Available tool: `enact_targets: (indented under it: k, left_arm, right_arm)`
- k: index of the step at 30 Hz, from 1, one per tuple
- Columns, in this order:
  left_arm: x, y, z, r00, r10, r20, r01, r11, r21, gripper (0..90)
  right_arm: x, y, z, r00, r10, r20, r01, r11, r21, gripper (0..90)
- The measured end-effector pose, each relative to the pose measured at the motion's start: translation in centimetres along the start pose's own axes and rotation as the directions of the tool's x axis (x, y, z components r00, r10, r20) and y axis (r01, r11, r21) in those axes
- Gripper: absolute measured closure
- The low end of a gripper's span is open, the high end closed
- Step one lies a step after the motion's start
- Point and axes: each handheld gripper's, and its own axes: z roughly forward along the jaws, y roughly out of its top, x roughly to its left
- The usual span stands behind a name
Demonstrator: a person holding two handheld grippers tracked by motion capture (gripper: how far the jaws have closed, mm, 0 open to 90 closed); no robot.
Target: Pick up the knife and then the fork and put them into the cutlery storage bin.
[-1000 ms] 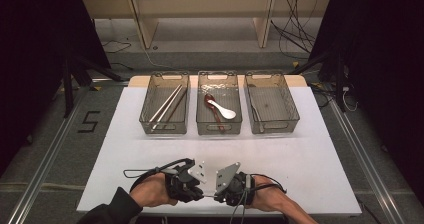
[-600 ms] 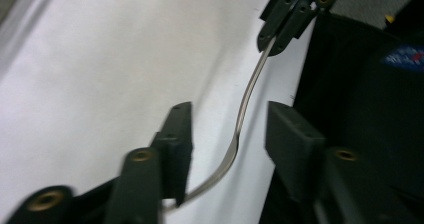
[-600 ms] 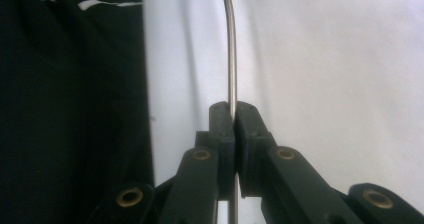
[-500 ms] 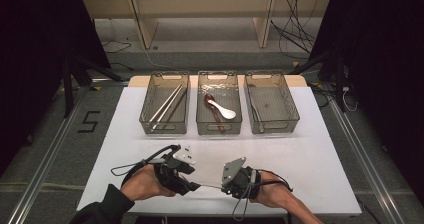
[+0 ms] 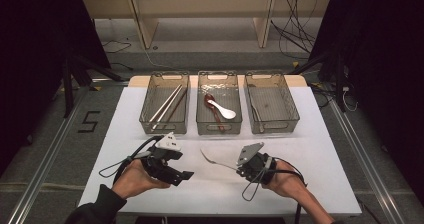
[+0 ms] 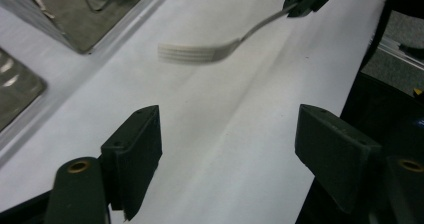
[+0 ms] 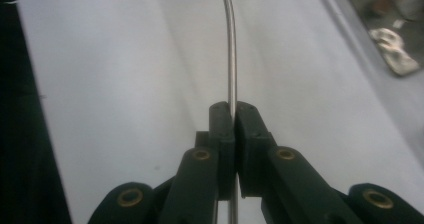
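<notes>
in the high view, the person's left tongs [image 5: 186, 174] are hovering over the near left part of the white table [image 5: 320, 149], their jaws standing wide apart after just having been opening, with nothing between them. the right tongs [image 5: 236, 166] are sitting near the right of them, pinching the handle of a metal fork [image 5: 216, 160] whose tines are pointing left and slightly far, into the gap between the two hands and well apart from the left tongs. at the far side of the table three clear bins are standing in a row: the left bin [image 5: 165, 126] is holding chopsticks [image 5: 167, 103], the middle bin [image 5: 218, 128] is holding a white spoon [image 5: 223, 111] lying over a dark red one, and the right bin [image 5: 274, 125] is showing only something thin along its left wall, too small to tell. in the left gripper view, the left tongs [image 6: 230, 149] are gaping over bare table, and beyond them the fork [image 6: 200, 53] is hanging blurred in the air above the cloth, its handle running up into the right tongs [image 6: 300, 5] at the top edge. in the right gripper view, the right tongs [image 7: 232, 115] are pressing fully together on the fork's thin handle [image 7: 231, 54], which is rising straight out from between the pads and curving off at the top.
</notes>
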Motion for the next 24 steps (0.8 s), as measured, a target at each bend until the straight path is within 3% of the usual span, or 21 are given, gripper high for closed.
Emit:
enact_targets:
  k: [7,16,20,24]
  left_arm:
    - [0.7,-0.5,-0.3,0.9988,-0.033,-0.036,0.032,0.9990,-0.032,21.8]
    - [1.8,-2.1,-0.7,0.9929,-0.089,-0.079,0.084,0.9945,-0.063,20.3]
    - [2.0,-2.6,-0.8,0.9899,-0.099,-0.102,0.093,0.9938,-0.061,19.0]
    - [2.2,-2.9,-0.8,0.9876,-0.115,-0.107,0.106,0.9908,-0.084,18.3]
  right_arm:
    - [-2.3,-1.0,-1.5,0.9947,0.076,0.069,-0.074,0.997,-0.031,87.7]
    - [-4.6,-2.1,-3.4,0.9764,0.174,0.129,-0.168,0.984,-0.053,87.7]
    - [-6.0,-2.5,-4.1,0.9621,0.218,0.163,-0.208,0.975,-0.076,87.7]
    - [-7.7,-2.6,-4.5,0.9430,0.279,0.182,-0.266,0.960,-0.092,87.7]
